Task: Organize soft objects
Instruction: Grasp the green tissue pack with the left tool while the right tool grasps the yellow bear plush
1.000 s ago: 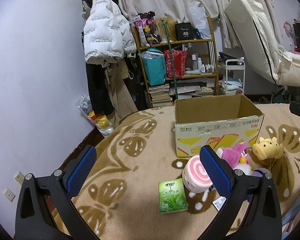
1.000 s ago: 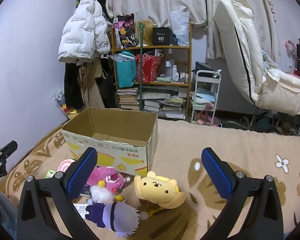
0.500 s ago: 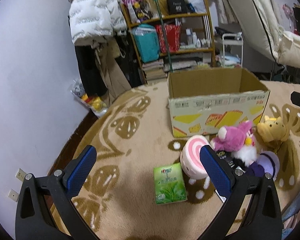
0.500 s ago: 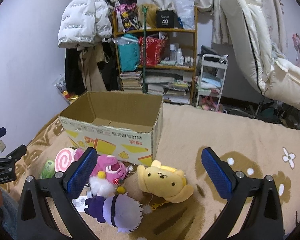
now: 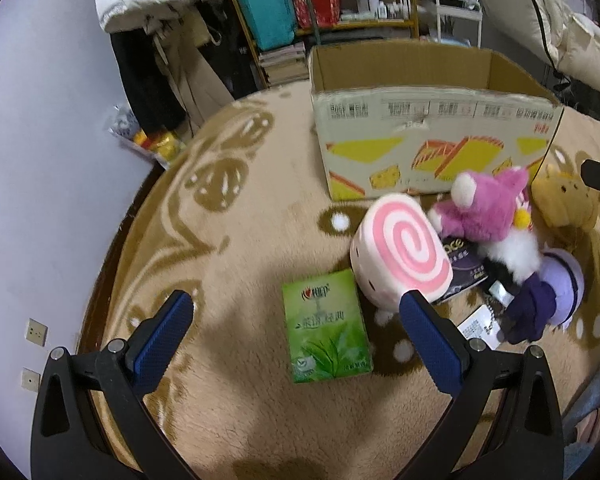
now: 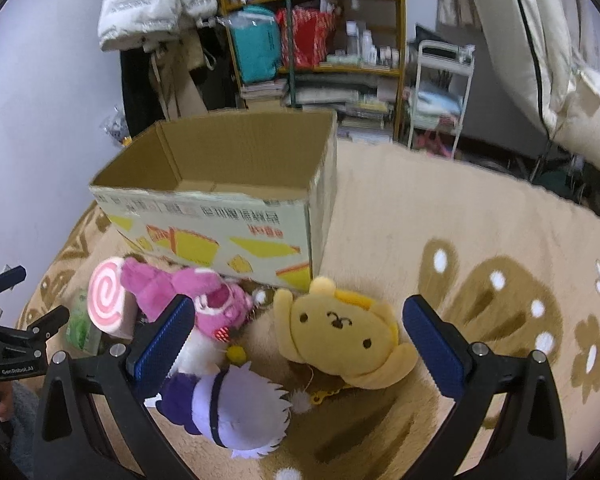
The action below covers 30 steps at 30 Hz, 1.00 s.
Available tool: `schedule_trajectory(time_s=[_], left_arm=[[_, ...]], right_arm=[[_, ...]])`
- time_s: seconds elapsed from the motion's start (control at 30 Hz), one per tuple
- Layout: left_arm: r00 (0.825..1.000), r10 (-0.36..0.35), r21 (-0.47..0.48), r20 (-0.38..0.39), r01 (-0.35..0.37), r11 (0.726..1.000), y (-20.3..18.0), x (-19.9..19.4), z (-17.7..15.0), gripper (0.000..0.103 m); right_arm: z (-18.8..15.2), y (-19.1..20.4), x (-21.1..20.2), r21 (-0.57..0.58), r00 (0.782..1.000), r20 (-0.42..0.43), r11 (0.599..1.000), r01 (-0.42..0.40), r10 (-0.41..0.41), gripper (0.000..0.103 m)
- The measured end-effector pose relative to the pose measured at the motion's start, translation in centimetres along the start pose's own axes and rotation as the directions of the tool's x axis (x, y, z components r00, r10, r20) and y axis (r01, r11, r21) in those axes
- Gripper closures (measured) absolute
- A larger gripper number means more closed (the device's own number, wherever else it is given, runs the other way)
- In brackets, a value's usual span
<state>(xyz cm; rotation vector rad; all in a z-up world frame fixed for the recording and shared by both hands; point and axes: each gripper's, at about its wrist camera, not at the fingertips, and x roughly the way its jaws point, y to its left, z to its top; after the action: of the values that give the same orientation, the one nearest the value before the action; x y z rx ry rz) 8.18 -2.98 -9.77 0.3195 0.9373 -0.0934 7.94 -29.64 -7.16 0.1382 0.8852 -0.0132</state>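
Surface: beige plush blanket with brown butterfly and flower pattern (image 5: 236, 216); all items lie on it.

Target container: open brown cardboard box with yellow printed panels (image 6: 220, 216), upright, flaps open, nothing visible inside from the right wrist view.

Left gripper (image 5: 296, 328): jaws released, spread wide, holding nothing. It hangs above the flat green tea-print packet (image 5: 326, 326).

Packet axis: long side runs roughly along the view direction, so the spread jaws straddle its short width. The packet lies between the blue pads, slightly right of centre.

Neighbour: pink-and-white swirl roll cushion (image 5: 402, 254) sits just beside the packet's far right corner, close to the right pad; whether they touch, cannot tell.

Right gripper (image 6: 296, 332): jaws released, empty. The yellow plush bear-like toy (image 6: 340, 328) lies on its back between the pads, its body slanting towards the right.

Other soft items: magenta plush toy (image 6: 192, 292) and purple-and-lavender plush doll (image 6: 228, 404) lie left of the yellow toy, near the left pad.

Which hand is nearer: right for the yellow toy, left for the packet and swirl cushion.

Judgement: no item boxed yet; next move for either hand looks like a straight descent and close, then a carry forward to the box.
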Motion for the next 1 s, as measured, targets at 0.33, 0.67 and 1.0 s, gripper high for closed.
schedule_trajectory(time_s=[0.33,0.67,1.0], left_arm=[[0.989,-0.022,-0.016,-0.145,0.02,1.0,0.2,3.6,-0.6,0.001],[0.964,-0.036,-0.03,-0.263,0.029,0.999,0.4,7.3,-1.2,0.002],[0.951,-0.121,-0.078,-0.284,0.103,0.992,0.4,7.7,-1.3,0.027]], right_arm=[[-0.4,-1.7,3.6,0.052,0.99,-0.144,0.999,0.01,-0.002,0.001],[-0.8,-2.2,5.7,0.044,0.976,-0.217,0.998,0.041,-0.031,0.001],[-0.8,-2.2,6.3,0.039,0.974,-0.22,0.998,0.055,-0.045,0.001]])
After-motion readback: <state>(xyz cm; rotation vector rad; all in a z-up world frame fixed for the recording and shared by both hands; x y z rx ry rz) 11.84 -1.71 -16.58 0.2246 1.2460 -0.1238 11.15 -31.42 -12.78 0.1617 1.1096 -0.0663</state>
